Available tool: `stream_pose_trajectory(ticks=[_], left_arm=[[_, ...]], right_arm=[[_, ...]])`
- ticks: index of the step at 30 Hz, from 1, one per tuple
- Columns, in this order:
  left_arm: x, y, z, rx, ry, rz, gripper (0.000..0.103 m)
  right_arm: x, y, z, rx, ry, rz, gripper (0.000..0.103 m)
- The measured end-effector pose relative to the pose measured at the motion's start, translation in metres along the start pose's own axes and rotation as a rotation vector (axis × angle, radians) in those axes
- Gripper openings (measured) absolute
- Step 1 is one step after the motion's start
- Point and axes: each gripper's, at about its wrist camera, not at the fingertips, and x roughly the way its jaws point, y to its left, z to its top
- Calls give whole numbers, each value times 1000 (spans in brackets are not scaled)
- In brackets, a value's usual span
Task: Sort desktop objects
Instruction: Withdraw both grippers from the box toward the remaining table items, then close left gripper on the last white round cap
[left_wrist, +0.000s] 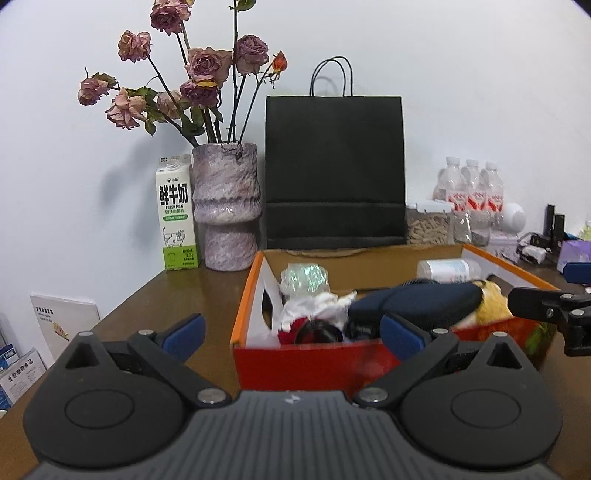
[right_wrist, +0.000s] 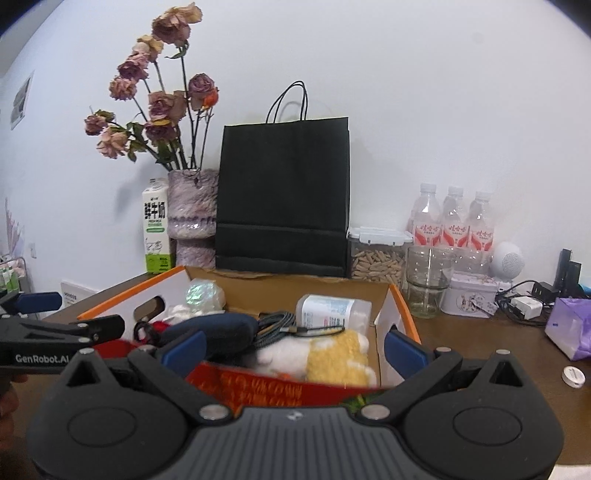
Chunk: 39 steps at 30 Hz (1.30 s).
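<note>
An orange and red cardboard box (left_wrist: 310, 363) (right_wrist: 400, 306) stands on the brown desk, filled with a navy pouch (left_wrist: 417, 304) (right_wrist: 210, 332), a white pill bottle (left_wrist: 448, 270) (right_wrist: 332, 310), a yellow and white plush toy (right_wrist: 325, 356), a coiled cable (right_wrist: 277, 325) and a shiny wrapped ball (left_wrist: 304, 277) (right_wrist: 201, 291). My left gripper (left_wrist: 291, 338) is open just in front of the box's near wall, holding nothing. My right gripper (right_wrist: 293, 349) is open at the box's near edge, also holding nothing. Each gripper shows at the side of the other's view.
Behind the box stand a black paper bag (left_wrist: 334, 171) (right_wrist: 284, 195), a vase of dried roses (left_wrist: 226, 206), a milk carton (left_wrist: 176, 218), a jar of pellets (right_wrist: 376, 254), a glass (right_wrist: 428, 284), three water bottles (right_wrist: 452, 221). A tin (right_wrist: 469, 299), chargers, a purple pack (right_wrist: 570, 328) lie right.
</note>
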Motion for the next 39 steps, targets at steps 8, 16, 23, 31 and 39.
stream_pose_trajectory(ticks=[8, 16, 23, 31, 39], left_arm=[[-19, -2, -18, 27, 94, -49, 103], [-24, -16, -29, 102, 159, -117, 103], [-9, -29, -30, 106, 245, -155, 100], [14, -32, -30, 60, 337, -154, 77], [18, -32, -30, 49, 345, -191, 41]], right_arm=[[-12, 7, -25, -20, 121, 1, 103], [-7, 9, -36, -28, 231, -15, 103], [6, 6, -42, -12, 318, -39, 103], [18, -1, -48, 27, 391, -5, 103], [19, 1, -49, 26, 398, 11, 103]])
